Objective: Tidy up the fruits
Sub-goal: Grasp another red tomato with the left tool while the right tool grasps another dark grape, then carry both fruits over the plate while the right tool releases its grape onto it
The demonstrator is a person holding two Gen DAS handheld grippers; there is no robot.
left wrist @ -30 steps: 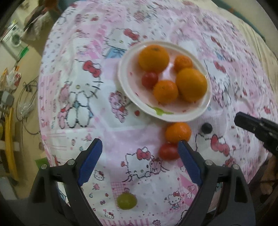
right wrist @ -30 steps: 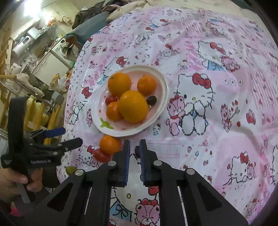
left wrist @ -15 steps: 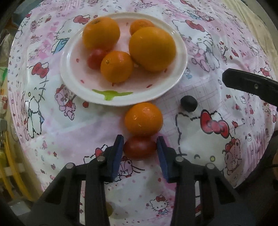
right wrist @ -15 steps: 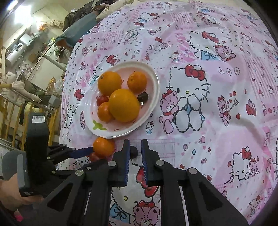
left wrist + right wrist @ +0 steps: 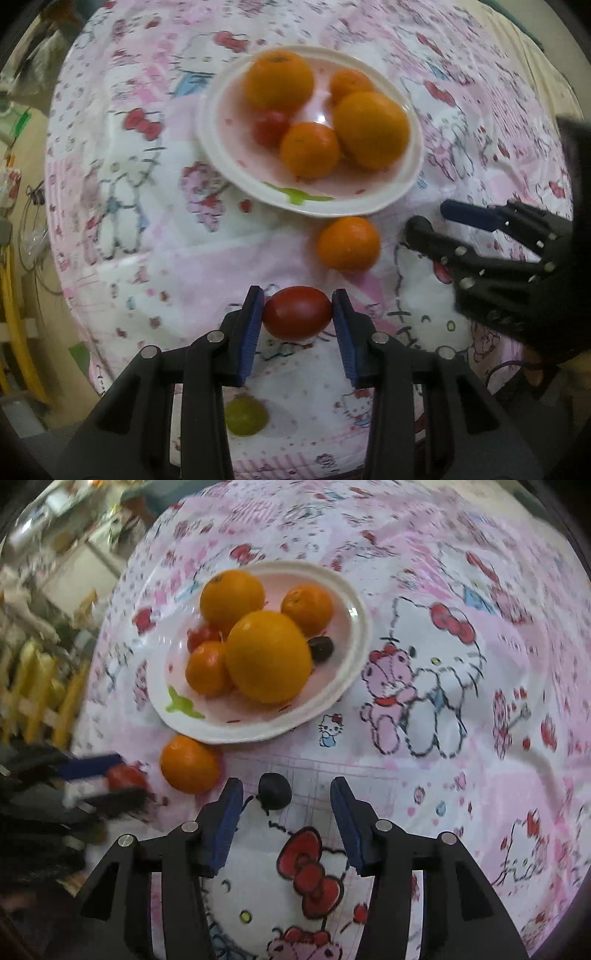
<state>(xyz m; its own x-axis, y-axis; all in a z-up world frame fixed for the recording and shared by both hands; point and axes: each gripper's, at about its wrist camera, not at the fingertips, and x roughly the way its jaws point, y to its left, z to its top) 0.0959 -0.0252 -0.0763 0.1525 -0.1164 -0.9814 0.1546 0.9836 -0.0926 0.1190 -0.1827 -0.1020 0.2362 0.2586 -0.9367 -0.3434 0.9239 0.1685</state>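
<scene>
A white plate (image 5: 388, 199) (image 5: 347, 686) holds several oranges, a red tomato and a dark grape (image 5: 320, 648). My left gripper (image 5: 297, 317) is shut on a red tomato (image 5: 297, 313) (image 5: 125, 777) and holds it above the cloth. A loose orange (image 5: 348, 243) (image 5: 190, 764) lies just in front of the plate. My right gripper (image 5: 286, 801) (image 5: 436, 225) is open, its jaws on either side of a dark grape (image 5: 274, 791) on the cloth. A green grape (image 5: 245, 415) lies below my left gripper.
A pink Hello Kitty cloth (image 5: 147, 221) (image 5: 461, 738) covers the round table. Its edge drops off on the left, with chairs and clutter (image 5: 40, 686) beyond.
My left gripper closed on the red tomato and lifted it back from the plate. My right gripper opened and moved forward around the dark grape.
</scene>
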